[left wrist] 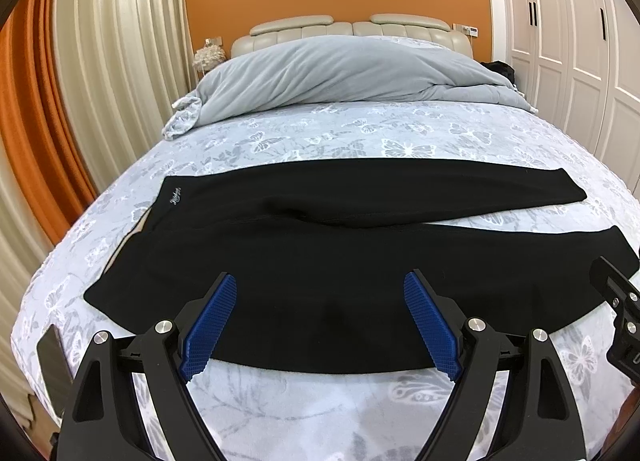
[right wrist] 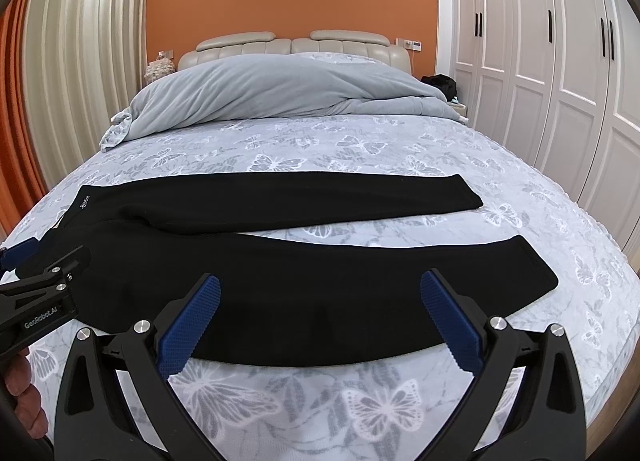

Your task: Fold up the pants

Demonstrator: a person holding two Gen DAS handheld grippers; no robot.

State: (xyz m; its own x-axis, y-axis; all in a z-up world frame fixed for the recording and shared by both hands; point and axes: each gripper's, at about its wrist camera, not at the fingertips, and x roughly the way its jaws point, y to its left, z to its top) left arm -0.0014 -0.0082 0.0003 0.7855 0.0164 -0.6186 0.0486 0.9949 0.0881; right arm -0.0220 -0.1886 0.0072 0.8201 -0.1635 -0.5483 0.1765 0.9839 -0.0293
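Black pants (left wrist: 320, 245) (right wrist: 280, 261) lie flat across the bed, waist at the left, both legs stretching right with a gap of sheet between the cuffs. My left gripper (left wrist: 320, 287) hovers open over the near leg close to the waist end, nothing between its blue pads (left wrist: 210, 325). My right gripper (right wrist: 320, 287) is open above the near leg further right, also empty. In the right wrist view the left gripper (right wrist: 12, 251) shows side-on at the left edge. A piece of the right gripper's frame (left wrist: 618, 301) shows at the right edge of the left wrist view.
The bed (right wrist: 360, 149) has a pale butterfly-print sheet. A grey duvet (right wrist: 280, 89) is bunched by the headboard. Curtains (left wrist: 100, 61) hang on the left, white wardrobe doors (right wrist: 540, 61) stand on the right. A dark phone-like slab (left wrist: 52, 365) lies at the bed's near left corner.
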